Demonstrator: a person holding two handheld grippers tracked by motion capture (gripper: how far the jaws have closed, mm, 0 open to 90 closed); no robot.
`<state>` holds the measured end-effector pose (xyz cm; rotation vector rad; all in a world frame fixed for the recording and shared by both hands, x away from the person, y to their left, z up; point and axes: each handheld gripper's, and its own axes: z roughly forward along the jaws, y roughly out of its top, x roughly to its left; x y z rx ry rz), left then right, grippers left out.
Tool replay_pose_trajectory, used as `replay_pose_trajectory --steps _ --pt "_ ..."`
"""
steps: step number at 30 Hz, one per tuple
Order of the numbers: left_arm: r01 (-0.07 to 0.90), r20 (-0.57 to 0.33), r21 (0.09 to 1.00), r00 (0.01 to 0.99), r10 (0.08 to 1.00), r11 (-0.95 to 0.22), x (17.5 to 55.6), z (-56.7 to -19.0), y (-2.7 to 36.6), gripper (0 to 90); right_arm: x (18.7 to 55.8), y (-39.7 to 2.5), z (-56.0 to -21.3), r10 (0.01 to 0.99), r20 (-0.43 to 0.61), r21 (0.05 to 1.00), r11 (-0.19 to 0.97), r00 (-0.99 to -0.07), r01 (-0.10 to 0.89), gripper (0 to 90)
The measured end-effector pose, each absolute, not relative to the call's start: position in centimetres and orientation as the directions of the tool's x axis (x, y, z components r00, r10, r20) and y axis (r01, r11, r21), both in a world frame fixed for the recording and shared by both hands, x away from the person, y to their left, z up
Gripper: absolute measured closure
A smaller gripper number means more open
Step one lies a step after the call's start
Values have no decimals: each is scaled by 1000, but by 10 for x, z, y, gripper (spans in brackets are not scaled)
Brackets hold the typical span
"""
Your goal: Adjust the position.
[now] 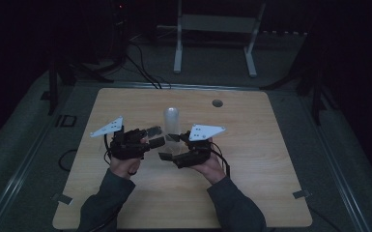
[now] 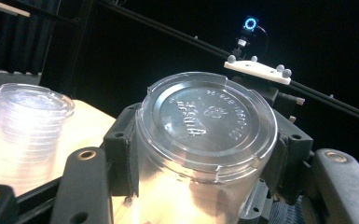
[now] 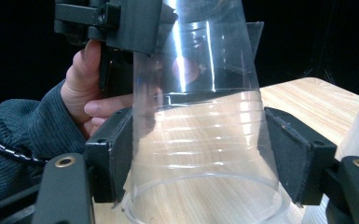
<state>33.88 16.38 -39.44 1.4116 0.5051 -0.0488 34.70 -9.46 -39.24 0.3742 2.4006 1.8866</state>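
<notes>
both grippers meet over the middle of the wooden table, each closed on the same clear plastic cup. left gripper clamps the cup near its base end: in the left gripper view its two black jaws press the sides of the cup, whose embossed round bottom faces the camera. right gripper clamps the cup nearer its open mouth: in the right gripper view the jaws sit against the ribbed wall on both sides, and the rim of the mouth lies closest to the camera, with the wood grain showing through the wall. beyond the cup in that view the person's left hand and a dark knitted sleeve appear behind the other gripper's jaws.

in the high view the cup is held between the two grippers, off the tabletop, with a grey three-cornered plate riding on top of each tool. just behind them stands a stack of clear cups, upright on the table, apart from the held cup. a small round hole sits in the tabletop farther back, well apart from the hands.
</notes>
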Motion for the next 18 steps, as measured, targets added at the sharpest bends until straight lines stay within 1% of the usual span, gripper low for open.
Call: replay_pose_trajectory --steps 7,15,18 --pt "327 -356 934 889 288 146 339 -392 165 300 347 -95 -392 240 88 960 238 -967 147 291" --pt "308 -330 944 888 321 118 337 -388 170 286 349 -98 -391 248 80 959 246 -966 143 291" --pt "285 -294 955 889 351 78 335 -386 171 286 350 -100 -391 255 78 956 255 -964 145 291"
